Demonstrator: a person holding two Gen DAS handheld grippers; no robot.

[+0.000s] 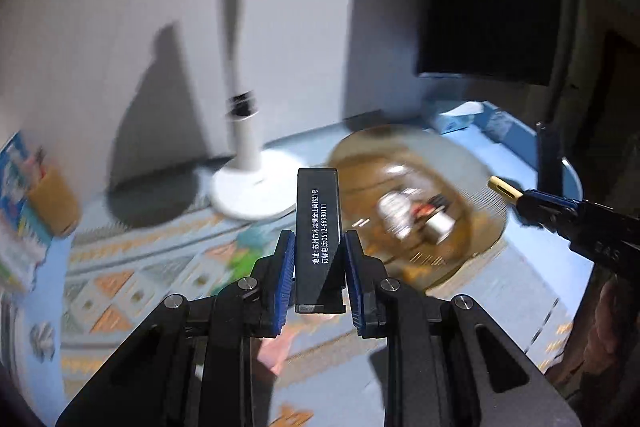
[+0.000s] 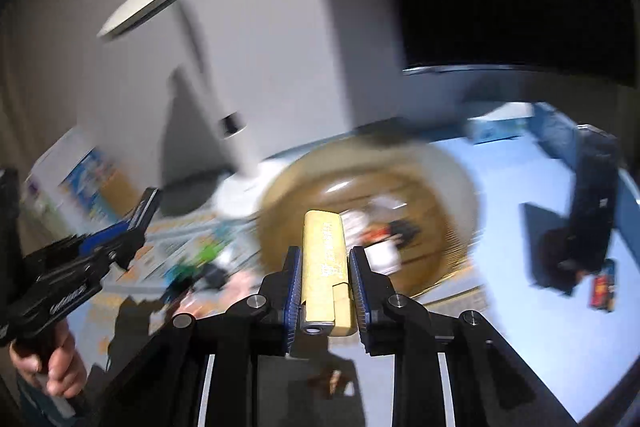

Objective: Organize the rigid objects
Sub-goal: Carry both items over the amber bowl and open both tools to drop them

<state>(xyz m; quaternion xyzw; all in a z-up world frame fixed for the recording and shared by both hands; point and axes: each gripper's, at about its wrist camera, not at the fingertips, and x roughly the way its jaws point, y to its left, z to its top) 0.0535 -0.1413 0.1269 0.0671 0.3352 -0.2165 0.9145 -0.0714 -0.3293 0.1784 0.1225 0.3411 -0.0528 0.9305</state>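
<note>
Two lighters held: my left gripper (image 1: 316,259) clamps the black lighter (image 1: 317,227), my right gripper (image 2: 325,279) the gold lighter (image 2: 325,259), both above the brown bowl (image 1: 472,187). I'd lower slowly, releasing singly.

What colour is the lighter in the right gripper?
Gold lighter, shown best in the right wrist view.

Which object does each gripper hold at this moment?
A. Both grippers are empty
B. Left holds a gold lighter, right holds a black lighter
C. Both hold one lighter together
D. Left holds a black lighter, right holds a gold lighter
D: in the left wrist view the left gripper is shut on the black lighter with white print, and in the right wrist view the right gripper is shut on the gold lighter.
</note>
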